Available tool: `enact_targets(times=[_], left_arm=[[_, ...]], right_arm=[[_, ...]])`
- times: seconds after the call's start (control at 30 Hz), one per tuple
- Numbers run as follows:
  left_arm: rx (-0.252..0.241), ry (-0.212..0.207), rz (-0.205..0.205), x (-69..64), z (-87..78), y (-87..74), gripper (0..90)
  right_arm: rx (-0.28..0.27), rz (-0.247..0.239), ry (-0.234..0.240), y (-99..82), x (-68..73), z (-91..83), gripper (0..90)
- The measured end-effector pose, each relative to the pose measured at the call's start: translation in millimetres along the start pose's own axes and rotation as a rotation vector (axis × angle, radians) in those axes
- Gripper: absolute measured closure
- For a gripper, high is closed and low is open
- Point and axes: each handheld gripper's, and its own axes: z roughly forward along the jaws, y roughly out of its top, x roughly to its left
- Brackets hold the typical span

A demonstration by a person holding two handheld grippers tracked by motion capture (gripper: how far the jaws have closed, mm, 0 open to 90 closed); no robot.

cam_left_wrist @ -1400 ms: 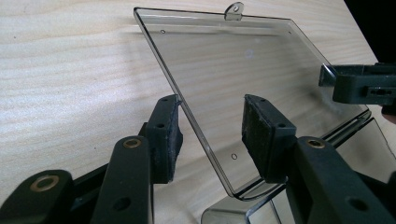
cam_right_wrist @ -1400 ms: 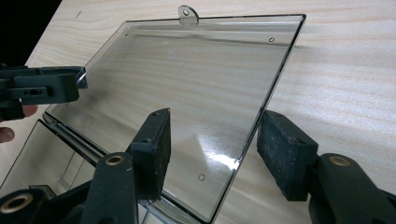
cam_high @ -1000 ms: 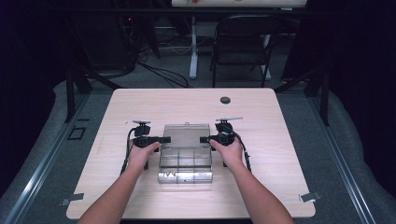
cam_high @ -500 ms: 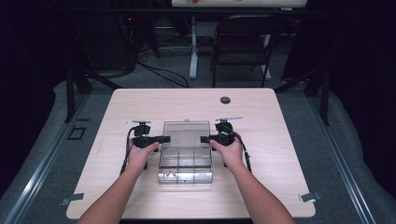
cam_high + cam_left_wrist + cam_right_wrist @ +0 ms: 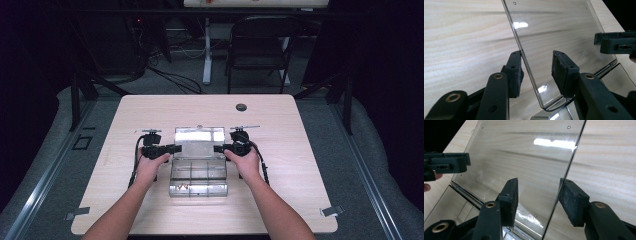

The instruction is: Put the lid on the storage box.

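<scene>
Clear box (image 5: 198, 175) sits on the surface (image 5: 300, 165) between both tools, its lid (image 5: 199, 135) raised. Left tool (image 5: 172, 149): lid's side edge between its pads, left pad (image 5: 514, 74) just at the edge, jaws just been closing, not clamped. Right tool (image 5: 220, 148): lid's opposite edge between its pads, released.

The compartment box (image 5: 199, 176) sits mid-surface (image 5: 300, 165) before me, its lid (image 5: 199, 136) raised at the far side. My left claw (image 5: 176, 148) straddles the lid's left edge, my right claw (image 5: 217, 148) its right edge. A small round disc (image 5: 241, 107) lies farther back on the surface; behind the surface stands a chair (image 5: 260, 50).
</scene>
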Motion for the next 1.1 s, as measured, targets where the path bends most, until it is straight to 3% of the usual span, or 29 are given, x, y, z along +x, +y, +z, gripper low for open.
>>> enact_targets(times=[0.23, 1.1], left_arm=[[-0.019, 0.013, 0.036, -4.1, -4.5, 0.5, 64.3], [-0.076, -0.034, 0.082, -15.1, -23.5, 1.8, 62.6]], right_arm=[[-0.011, -0.059, -0.03, 0.3, 5.9, -6.0, 51.7], [-0.07, -0.131, -0.008, 1.1, 18.3, -31.8, 51.3]])
